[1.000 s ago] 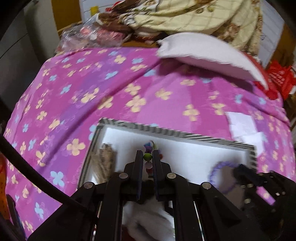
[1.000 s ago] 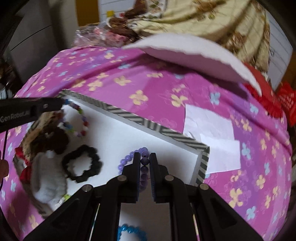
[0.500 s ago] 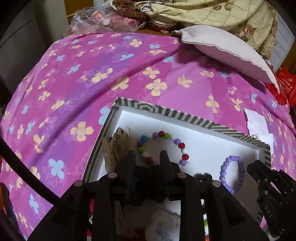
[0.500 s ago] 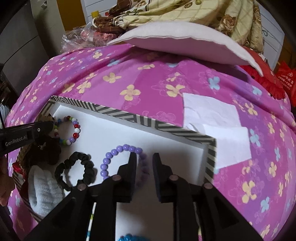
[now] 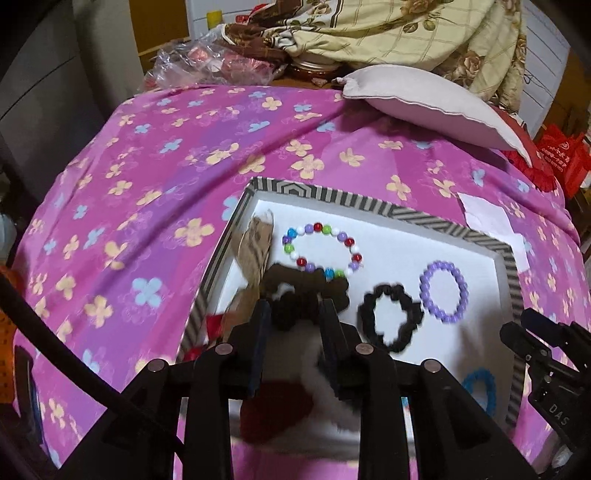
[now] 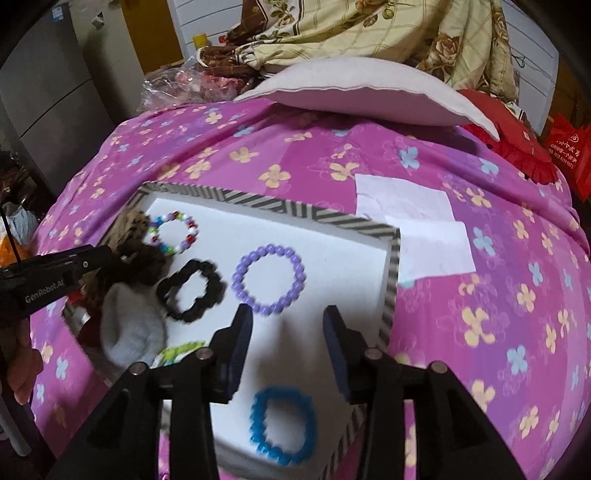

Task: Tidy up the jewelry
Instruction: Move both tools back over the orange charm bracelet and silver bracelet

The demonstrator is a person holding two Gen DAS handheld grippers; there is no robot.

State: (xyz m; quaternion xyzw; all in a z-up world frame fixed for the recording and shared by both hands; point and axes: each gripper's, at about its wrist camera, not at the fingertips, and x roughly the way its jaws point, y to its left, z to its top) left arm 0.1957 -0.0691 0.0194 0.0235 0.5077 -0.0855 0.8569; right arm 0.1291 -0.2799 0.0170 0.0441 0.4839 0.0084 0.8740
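A white tray with a striped rim [image 5: 354,202] [image 6: 303,215] lies on the pink flowered bedspread. In it lie a multicoloured bead bracelet [image 5: 295,254] [image 6: 192,232], a black scrunchie [image 5: 400,295] [image 6: 214,282], a purple bead bracelet [image 5: 424,291] [image 6: 240,275] and a blue bracelet [image 6: 258,424]. My left gripper [image 5: 295,314] is open and empty above brown and white fluffy hair ties [image 5: 314,284]. My right gripper [image 6: 288,317] is open and empty, just in front of the purple bracelet and above the blue one.
A leopard-print scrunchie [image 5: 255,247] lies at the tray's left edge. White paper sheets [image 6: 417,225] lie right of the tray. A pale cushion [image 6: 362,99] and piled blankets [image 6: 369,33] are at the far edge. Red bags [image 6: 569,151] stand far right.
Both grippers opened and drew back. The left let go of the multicoloured bracelet and the right let go of the purple bracelet; both bracelets now lie flat in the tray.
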